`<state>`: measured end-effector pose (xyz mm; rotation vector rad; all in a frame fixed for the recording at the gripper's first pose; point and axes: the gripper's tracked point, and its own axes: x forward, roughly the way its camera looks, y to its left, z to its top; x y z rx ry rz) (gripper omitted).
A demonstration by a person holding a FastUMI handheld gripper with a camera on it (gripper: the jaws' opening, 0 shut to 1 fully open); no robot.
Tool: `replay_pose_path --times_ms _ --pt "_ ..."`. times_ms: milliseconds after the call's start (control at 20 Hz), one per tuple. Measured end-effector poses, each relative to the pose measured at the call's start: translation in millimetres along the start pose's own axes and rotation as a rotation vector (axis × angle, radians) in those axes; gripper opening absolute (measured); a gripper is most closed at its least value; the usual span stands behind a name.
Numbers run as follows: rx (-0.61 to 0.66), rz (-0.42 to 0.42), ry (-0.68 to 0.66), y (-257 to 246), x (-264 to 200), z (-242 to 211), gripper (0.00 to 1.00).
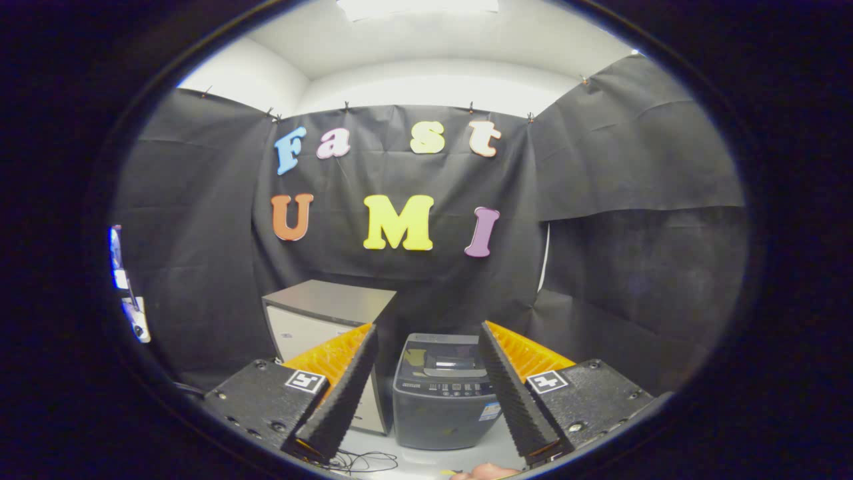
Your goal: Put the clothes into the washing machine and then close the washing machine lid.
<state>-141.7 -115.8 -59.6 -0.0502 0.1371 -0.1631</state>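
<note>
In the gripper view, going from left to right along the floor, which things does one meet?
Cabinet → washing machine, seen beyond the open gripper and framed between its two fingers.

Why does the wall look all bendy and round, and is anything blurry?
Gripper view: a fisheye lens bows the cloth wall; a bright ceiling light glares overhead; the washing machine beyond the open tongs looks sharp, its lid faintly reflecting; the cabinet beside it is evenly lit.

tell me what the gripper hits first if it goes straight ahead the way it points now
Probably the washing machine, seen between the open gripper fingers and well beyond them. Nothing shows in between, though depth is hard to judge.
</note>
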Motion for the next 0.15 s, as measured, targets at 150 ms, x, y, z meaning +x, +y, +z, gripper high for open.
replay_pose_path --times_ms 150 --pt "-0.031 0.0 -0.033 -16 -46 6 0.97"
